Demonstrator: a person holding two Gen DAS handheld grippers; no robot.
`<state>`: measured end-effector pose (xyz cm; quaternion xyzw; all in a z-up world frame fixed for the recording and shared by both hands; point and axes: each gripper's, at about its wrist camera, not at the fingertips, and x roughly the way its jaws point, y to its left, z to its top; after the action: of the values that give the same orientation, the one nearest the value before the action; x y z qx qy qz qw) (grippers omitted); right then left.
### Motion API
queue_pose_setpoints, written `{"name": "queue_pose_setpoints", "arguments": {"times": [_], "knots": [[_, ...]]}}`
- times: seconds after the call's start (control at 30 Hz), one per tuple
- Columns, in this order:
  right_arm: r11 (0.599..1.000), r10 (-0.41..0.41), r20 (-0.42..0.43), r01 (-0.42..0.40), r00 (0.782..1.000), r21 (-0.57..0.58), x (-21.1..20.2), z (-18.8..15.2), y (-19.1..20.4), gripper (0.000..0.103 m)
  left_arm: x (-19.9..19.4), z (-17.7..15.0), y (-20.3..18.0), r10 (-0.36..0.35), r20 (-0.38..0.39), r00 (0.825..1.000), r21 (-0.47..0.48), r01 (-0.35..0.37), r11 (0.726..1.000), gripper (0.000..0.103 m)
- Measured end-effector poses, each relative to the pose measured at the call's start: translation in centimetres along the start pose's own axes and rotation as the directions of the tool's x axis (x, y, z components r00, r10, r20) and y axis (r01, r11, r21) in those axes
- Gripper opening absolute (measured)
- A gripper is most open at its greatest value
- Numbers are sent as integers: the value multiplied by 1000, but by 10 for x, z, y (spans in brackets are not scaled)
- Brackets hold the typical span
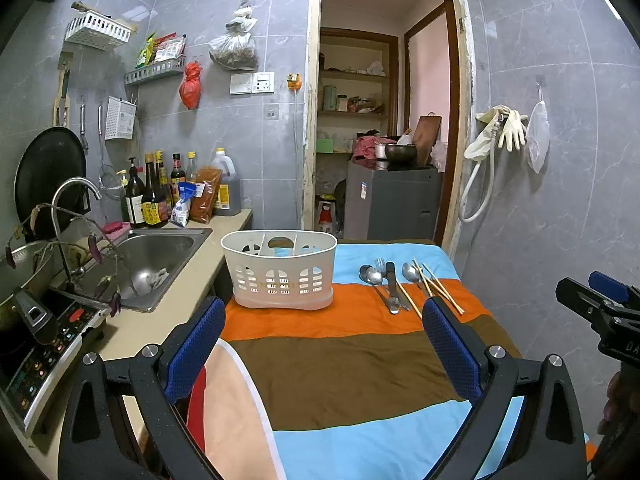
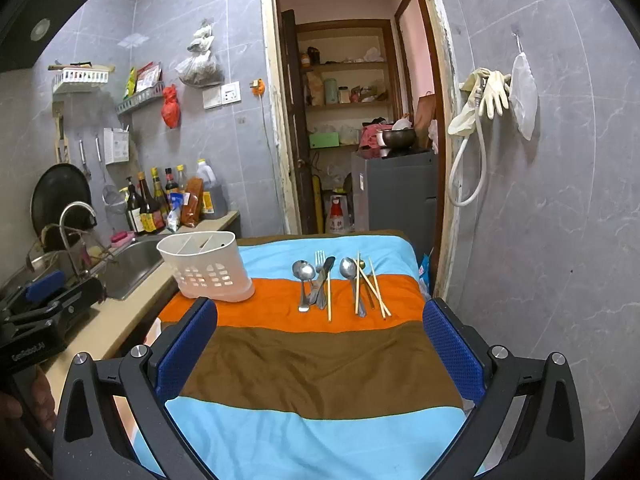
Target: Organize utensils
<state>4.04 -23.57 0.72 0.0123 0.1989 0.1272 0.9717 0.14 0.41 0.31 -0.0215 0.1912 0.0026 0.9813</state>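
Before you lies the striped blue, orange and brown cloth [image 2: 320, 360] covering the table. On its orange band, at the left near the steel sink [image 1: 160, 256], stands the white perforated plastic caddy [image 1: 280, 272], divided into compartments. To its right, well apart, lie the metal utensils [image 2: 316, 284]: three spoons, one fork, one knife, and several wooden chopsticks [image 2: 370, 286], partly overlapping. Your left gripper [image 1: 320, 344] and right gripper [image 2: 320, 340] both hover over the cloth, fingers spread wide, holding nothing. The left gripper's body reads "GenRobot.AI".
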Motion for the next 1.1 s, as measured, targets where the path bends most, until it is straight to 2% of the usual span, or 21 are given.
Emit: {"name": "queue_pose_setpoints", "arguments": {"times": [1.1], "knots": [[1000,9,4,-9,1000,4,-1,0,2,103,-2,3,-6,6,9,1000,13,-6,1000,97]]}}
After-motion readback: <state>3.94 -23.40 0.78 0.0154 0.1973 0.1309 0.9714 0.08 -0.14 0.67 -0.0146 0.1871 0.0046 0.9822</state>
